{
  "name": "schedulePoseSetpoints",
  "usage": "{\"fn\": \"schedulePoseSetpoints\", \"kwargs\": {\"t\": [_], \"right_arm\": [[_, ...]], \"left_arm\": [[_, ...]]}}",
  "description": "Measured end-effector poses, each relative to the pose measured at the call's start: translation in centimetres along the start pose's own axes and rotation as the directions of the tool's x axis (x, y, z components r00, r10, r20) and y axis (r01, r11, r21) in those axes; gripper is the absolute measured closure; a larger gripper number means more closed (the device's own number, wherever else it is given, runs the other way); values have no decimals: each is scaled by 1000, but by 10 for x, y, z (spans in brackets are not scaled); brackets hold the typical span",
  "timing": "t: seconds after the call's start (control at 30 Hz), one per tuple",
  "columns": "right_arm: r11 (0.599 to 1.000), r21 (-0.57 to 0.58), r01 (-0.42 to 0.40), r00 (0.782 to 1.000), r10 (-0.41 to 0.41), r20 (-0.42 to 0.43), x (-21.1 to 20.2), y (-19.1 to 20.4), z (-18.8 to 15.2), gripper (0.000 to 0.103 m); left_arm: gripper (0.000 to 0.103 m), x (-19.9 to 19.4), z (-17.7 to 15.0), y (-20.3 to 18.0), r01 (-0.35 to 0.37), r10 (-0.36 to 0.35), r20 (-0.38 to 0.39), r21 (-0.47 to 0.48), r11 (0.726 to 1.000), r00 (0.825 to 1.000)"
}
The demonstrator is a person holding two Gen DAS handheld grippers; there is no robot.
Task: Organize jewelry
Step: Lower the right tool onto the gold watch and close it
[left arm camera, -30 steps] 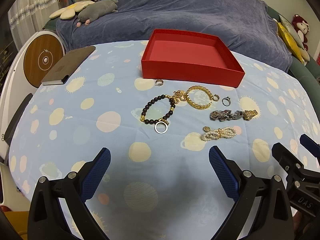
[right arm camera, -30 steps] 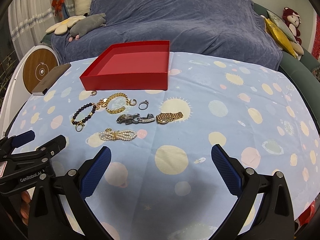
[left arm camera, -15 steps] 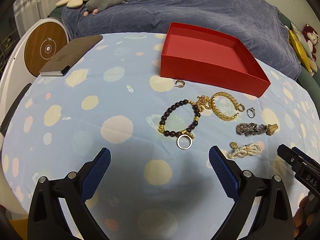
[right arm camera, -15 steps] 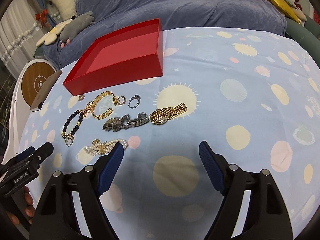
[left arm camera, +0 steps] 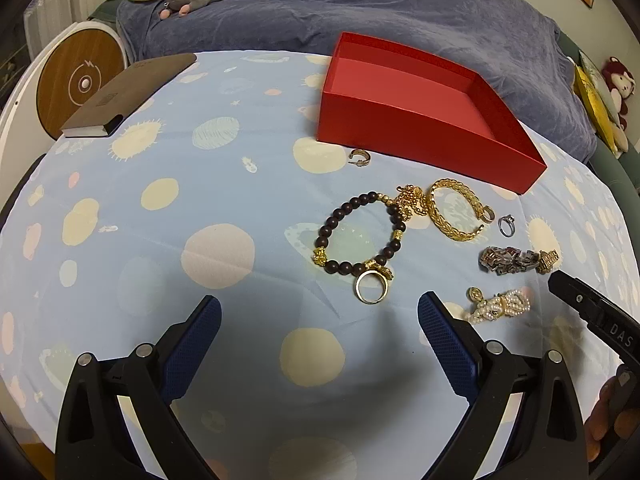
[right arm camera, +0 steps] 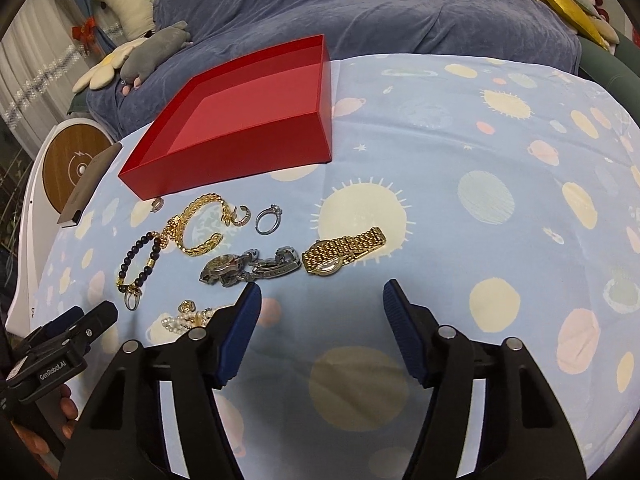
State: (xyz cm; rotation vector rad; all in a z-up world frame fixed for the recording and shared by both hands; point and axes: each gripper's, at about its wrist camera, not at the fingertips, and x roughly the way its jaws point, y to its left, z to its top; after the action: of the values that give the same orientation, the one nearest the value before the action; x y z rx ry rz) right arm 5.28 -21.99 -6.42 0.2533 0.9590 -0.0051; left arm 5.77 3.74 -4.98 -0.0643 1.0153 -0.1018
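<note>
An empty red box (left arm camera: pixel 404 92) stands at the back of the blue tablecloth; it also shows in the right wrist view (right arm camera: pixel 248 120). In front of it lie a dark bead bracelet (left arm camera: pixel 360 236), a gold ring (left arm camera: pixel 372 288), a gold bangle (left arm camera: pixel 456 210), a silver ring (right arm camera: pixel 269 219), a silver watch (right arm camera: pixel 248 266), a gold watch (right arm camera: pixel 344 254) and a pearl bracelet (left arm camera: pixel 500 306). My left gripper (left arm camera: pixel 320 328) is open, just short of the gold ring. My right gripper (right arm camera: pixel 322 312) is open, just short of the two watches. Both are empty.
A brown notebook (left arm camera: pixel 128 94) lies at the table's back left. A small gold hoop (left arm camera: pixel 359 158) lies near the box's front wall. A blue-covered sofa (left arm camera: pixel 360 12) with plush toys stands behind the table. A round wooden-faced device (left arm camera: pixel 76 80) stands at the left.
Both grippers have moved forward and lower toward the jewelry. The right gripper's jaws have narrowed somewhat. Nothing on the table has moved.
</note>
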Motion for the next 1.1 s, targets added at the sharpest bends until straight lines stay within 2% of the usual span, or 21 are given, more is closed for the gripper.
{"fn": "schedulePoseSetpoints", "kwargs": {"t": [0.13, 0.23, 0.53, 0.73, 1.1], "right_arm": [[1000, -7, 5, 1000, -5, -21, 13, 4, -2, 55], [1000, -18, 23, 1000, -23, 1, 16, 5, 1, 62], [999, -6, 36, 999, -35, 22, 26, 1, 17, 65], [997, -32, 76, 996, -75, 42, 30, 1, 20, 79], [998, -32, 57, 998, -56, 24, 21, -5, 16, 81]], "left_arm": [[7, 0, -2, -4, -16, 16, 13, 31, 999, 1000], [7, 1, -3, -3, -9, 9, 6, 30, 1000, 1000], [7, 7, -4, 3, -5, 5, -11, 10, 1000, 1000], [7, 8, -3, 0, 15, -15, -16, 14, 1000, 1000], [7, 2, 4, -41, 126, -126, 5, 56, 991, 992]]}}
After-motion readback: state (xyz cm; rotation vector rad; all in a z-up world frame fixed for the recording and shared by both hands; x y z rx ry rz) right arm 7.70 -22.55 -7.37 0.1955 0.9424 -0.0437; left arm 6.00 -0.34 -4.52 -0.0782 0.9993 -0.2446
